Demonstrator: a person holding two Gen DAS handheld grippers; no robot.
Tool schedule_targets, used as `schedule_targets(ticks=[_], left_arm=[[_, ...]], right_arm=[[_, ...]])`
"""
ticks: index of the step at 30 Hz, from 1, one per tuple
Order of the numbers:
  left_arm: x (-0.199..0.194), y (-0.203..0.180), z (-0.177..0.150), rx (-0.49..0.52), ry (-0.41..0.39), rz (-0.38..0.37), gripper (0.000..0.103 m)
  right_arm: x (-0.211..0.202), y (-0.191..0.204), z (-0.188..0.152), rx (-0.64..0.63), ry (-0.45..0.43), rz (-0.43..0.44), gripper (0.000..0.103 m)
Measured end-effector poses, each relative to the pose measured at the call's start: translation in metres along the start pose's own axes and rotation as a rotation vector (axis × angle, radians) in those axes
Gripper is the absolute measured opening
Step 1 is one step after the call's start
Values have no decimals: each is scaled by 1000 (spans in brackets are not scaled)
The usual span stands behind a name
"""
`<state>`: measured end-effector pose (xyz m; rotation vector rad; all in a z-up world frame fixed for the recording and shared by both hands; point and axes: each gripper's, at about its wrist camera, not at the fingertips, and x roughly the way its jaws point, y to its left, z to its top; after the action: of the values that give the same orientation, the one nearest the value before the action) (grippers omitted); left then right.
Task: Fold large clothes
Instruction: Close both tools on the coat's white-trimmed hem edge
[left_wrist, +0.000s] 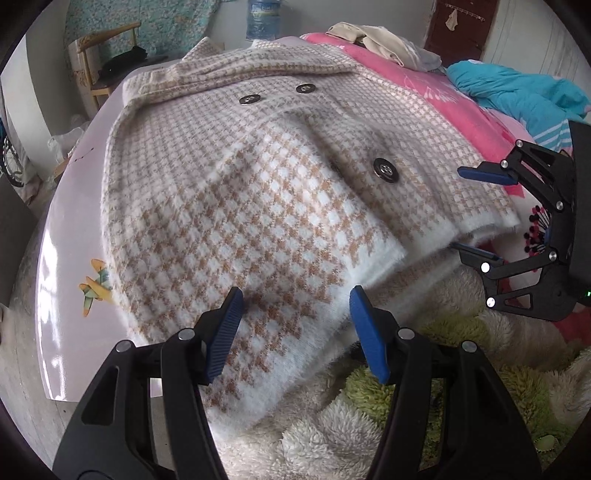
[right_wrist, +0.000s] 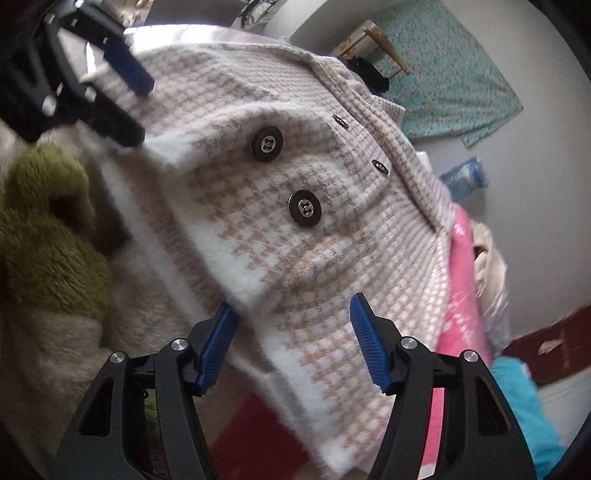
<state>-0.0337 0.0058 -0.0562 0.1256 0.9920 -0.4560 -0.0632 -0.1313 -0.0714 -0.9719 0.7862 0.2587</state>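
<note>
coat hem: its near edge (left_wrist: 236, 413) runs behind the left gripper (left_wrist: 295, 332)
right gripper body: cut off at the right edge (left_wrist: 576, 236)
right wrist view: smeared by motion; the green plush (right_wrist: 48, 236) has no clear outline
far chair: the dark heap (left_wrist: 125, 59) on it is too small to tell

Fuzzy knitted coat (left_wrist: 229, 206); shiny metal buttons (left_wrist: 386, 170); fluffy blanket (left_wrist: 332, 435); glossy sheet (left_wrist: 70, 229)

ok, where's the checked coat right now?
The checked coat lies partly folded across the bed, filling the left wrist view, between the pink sheet on its right and the fluffy green-and-white blanket at its near edge.
</note>
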Motion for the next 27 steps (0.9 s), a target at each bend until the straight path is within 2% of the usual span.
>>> schedule_targets(ticks=[5, 8, 10, 13, 16, 19, 20, 21, 22, 23, 24, 25, 27], left_arm=[[3, 8, 2, -36, 2, -19, 57], [4, 8, 1, -36, -2, -16, 57], [3, 7, 0, -29, -5, -11, 57], [3, 6, -2, -25, -7, -9, 57], [5, 6, -3, -23, -7, -6, 57], [5, 5, -3, -10, -17, 2, 55], [5, 4, -3, -5, -20, 8, 52], [5, 4, -4, 4, -24, 22, 42], [4, 4, -4, 15, -27, 34, 31], [3, 4, -3, 24, -30, 45, 24], [0, 4, -3, 36, -31, 46, 8], [-4, 4, -2, 48, -32, 36, 0], [-17, 1, -1, 82, -47, 9, 0]], right_arm=[[-5, 17, 3, -120, -33, -49, 61], [-6, 14, 6, -109, -49, -67, 60], [-6, 13, 9, -109, -62, -99, 53], [-4, 15, 11, -120, -78, -83, 46], [1, 26, 10, -185, -103, -92, 40], [4, 34, 9, -235, -141, -97, 28], [4, 34, 10, -240, -145, -90, 22], [4, 33, 10, -245, -141, -75, 17], [4, 29, 11, -240, -126, -42, 15], [1, 22, 12, -223, -119, -4, 14], [-5, 14, 14, -198, -113, 46, 13], [-11, 4, 15, -175, -110, 96, 12], [-27, -15, 15, -174, -117, 159, 12]])
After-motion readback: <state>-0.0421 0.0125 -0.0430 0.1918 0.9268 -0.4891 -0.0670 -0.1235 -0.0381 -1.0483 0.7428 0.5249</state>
